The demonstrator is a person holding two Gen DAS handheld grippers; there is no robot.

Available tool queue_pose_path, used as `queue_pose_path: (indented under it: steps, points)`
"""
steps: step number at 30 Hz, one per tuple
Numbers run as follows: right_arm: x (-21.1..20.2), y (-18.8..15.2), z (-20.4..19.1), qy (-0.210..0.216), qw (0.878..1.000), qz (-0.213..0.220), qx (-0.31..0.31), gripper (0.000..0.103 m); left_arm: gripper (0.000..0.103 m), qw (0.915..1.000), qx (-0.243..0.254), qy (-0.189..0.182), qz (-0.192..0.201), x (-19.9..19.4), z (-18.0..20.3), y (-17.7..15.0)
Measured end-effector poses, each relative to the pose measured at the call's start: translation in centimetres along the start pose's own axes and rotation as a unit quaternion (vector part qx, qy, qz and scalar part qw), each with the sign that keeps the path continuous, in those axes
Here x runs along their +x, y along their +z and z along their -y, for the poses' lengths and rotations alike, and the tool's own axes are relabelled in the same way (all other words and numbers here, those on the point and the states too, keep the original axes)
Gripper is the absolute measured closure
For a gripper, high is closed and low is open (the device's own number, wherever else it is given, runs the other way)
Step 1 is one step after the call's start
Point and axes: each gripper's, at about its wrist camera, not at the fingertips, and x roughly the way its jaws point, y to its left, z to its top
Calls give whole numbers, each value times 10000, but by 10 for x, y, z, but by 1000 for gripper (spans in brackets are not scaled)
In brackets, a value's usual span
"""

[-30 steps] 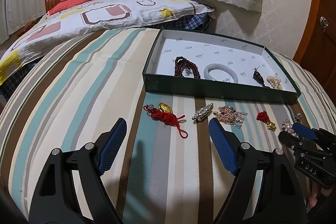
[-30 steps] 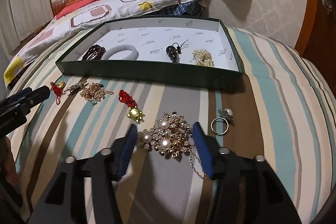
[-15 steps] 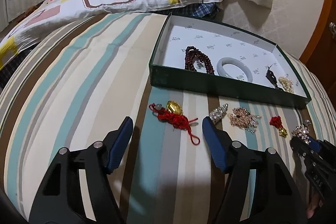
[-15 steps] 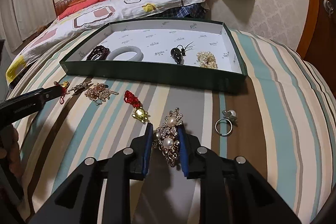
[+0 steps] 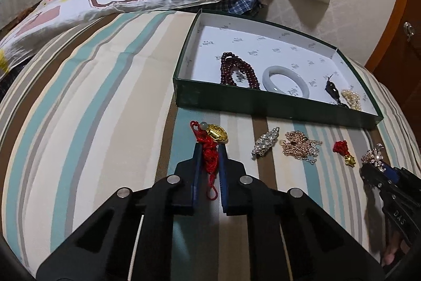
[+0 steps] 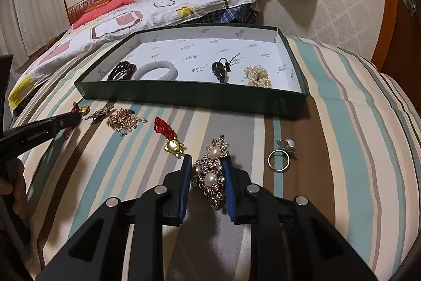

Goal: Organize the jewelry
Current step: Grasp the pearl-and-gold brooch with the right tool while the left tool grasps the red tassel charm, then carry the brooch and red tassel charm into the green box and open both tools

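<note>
Jewelry lies in a row on the striped bedspread (image 5: 105, 102) along the near wall of a green tray (image 5: 263, 103). The left gripper (image 5: 209, 149) has its blue pads nearly together on the red cord of a gold ingot charm (image 5: 216, 134), whose gold piece sits just past the fingertips. The right gripper (image 6: 206, 162) is clamped on a pearl brooch (image 6: 211, 171), pads pressing both its sides. Between the two, on the bedspread, lie a rhinestone clip (image 5: 265, 141), a rose-gold chain (image 5: 300, 145) and a gold turtle charm (image 6: 173, 145) on a red knot. A pearl ring (image 6: 280, 159) rests just right of the brooch. Inside the tray, along its near wall, sit a dark red bead bracelet (image 5: 236, 70), a pale jade bangle (image 5: 286, 82), a black pendant (image 6: 219, 69) and a pearl strand (image 6: 257, 77).
</note>
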Motion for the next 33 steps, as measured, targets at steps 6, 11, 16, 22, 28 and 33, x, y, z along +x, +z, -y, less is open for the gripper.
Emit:
queue_pose_path:
  steps: [6, 11, 16, 22, 28, 33]
  points:
    - [-3, 1, -1, 14, 10000, 66, 45, 79, 92, 9998, 18, -99, 149, -8, 3, -1]
    - [-8, 3, -2, 21, 9999, 134, 57, 79, 92, 9996, 75, -65, 263, -18, 7, 2]
    - [-19, 9, -3, 21, 9996, 288, 70, 79, 92, 9987, 174, -26, 474, -33, 12, 8]
    - [-35, 21, -3, 7, 9985, 542, 78, 79, 92, 9967, 300, -41, 759, -54, 23, 14]
    - [-47, 35, -2, -21, 9967, 811, 83, 79, 92, 9947, 357, -91, 961, -71, 27, 21]
    - [-55, 52, 2, -22, 9945, 1042, 100, 79, 92, 9922, 414, -146, 1164, -84, 33, 32]
